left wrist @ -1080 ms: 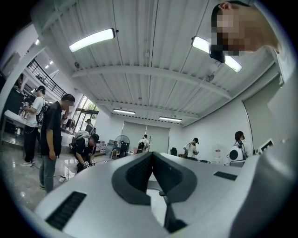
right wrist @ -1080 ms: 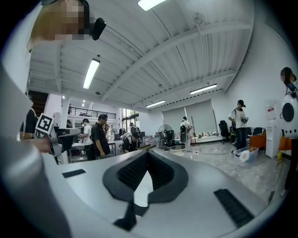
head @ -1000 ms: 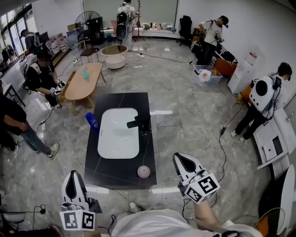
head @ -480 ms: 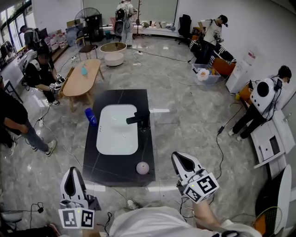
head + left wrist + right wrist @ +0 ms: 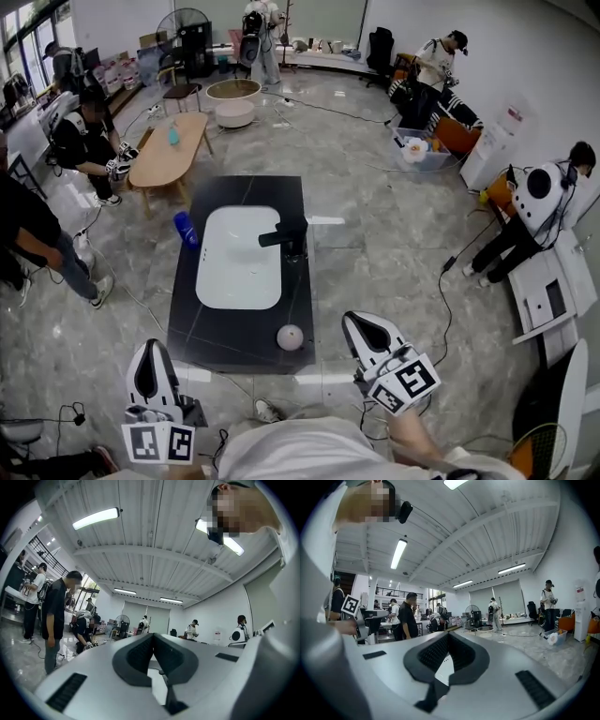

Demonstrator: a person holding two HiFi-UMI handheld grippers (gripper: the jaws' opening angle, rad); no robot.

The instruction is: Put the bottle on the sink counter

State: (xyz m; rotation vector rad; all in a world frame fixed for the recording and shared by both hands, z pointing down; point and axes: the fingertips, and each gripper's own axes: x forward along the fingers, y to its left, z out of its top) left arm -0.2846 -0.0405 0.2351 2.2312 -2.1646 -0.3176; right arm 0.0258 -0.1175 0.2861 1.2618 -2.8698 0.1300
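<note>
Two grippers sit low in the head view, and neither carries anything. The left gripper (image 5: 150, 352) is at bottom left and the right gripper (image 5: 356, 323) at bottom right, both aimed up the frame toward the black sink counter (image 5: 239, 328). A white basin (image 5: 240, 258) is set in the counter, with a black faucet (image 5: 286, 236) on its right rim. A pale ball (image 5: 290, 337) rests near the counter's near right corner, just ahead of the right gripper. The bottle (image 5: 186, 230) is blue and sits right at the counter's left edge, beside the basin and well apart from both grippers. Whether it stands on the floor or leans on the counter, I can't tell. A wooden table (image 5: 169, 150) lies beyond it, and people stand around the room.

Over to the left gripper view: the left gripper (image 5: 152, 637) has its jaws pressed together at the tips with nothing caught between them. A person in dark clothes (image 5: 56, 616) stands off to the left.

Now the right gripper view, and it's the same story. The right gripper (image 5: 448, 635) has its jaw tips meeting and no object in them. A standing fan (image 5: 472, 616) and more people show across the grey floor.
</note>
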